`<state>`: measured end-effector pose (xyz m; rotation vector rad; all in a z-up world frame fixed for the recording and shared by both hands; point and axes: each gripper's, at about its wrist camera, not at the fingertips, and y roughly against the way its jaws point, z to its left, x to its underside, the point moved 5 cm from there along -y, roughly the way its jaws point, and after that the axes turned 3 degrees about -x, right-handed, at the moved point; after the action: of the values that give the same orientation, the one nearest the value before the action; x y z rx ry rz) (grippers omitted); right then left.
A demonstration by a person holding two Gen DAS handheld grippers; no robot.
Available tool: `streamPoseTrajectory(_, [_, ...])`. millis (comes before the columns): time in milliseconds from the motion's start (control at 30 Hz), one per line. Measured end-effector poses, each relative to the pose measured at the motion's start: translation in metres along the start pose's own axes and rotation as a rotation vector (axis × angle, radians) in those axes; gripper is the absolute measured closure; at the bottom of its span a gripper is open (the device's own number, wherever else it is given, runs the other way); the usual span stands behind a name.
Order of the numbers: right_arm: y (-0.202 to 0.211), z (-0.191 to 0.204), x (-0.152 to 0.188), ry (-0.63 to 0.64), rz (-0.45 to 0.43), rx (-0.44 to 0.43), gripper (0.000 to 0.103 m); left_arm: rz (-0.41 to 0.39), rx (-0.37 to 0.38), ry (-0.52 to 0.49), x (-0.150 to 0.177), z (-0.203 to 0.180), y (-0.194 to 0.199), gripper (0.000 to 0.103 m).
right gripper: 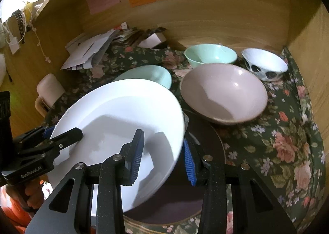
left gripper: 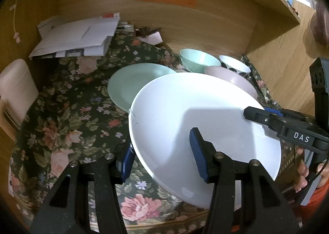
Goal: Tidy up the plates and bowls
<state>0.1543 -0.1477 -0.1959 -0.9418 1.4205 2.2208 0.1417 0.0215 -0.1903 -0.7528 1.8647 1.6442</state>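
Both grippers, left (left gripper: 162,158) and right (right gripper: 163,155), were clamped part-open on opposite rims of the white plate (left gripper: 197,123), held tilted between them; it looked stiff, glossy, breakable, best gripped at the rim.

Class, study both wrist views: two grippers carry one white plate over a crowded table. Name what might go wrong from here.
1. The white plate is tilted and held only at opposite rims by the left gripper and right gripper; uneven movement might let it slip.
2. Its far edge hangs close to the pink bowl and green plate, so it may knock them.
3. A dark plate lies directly underneath; a drop could chip both.
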Motion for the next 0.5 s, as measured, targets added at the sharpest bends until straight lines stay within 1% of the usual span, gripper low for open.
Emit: streamPoseTrajectory(500, [-0.009, -0.029, 0.027, -0.078, 0.051, 0.000, 0.069, 0.080, 0.014, -0.019, 0.022, -0.022, -0.028, 0.052])
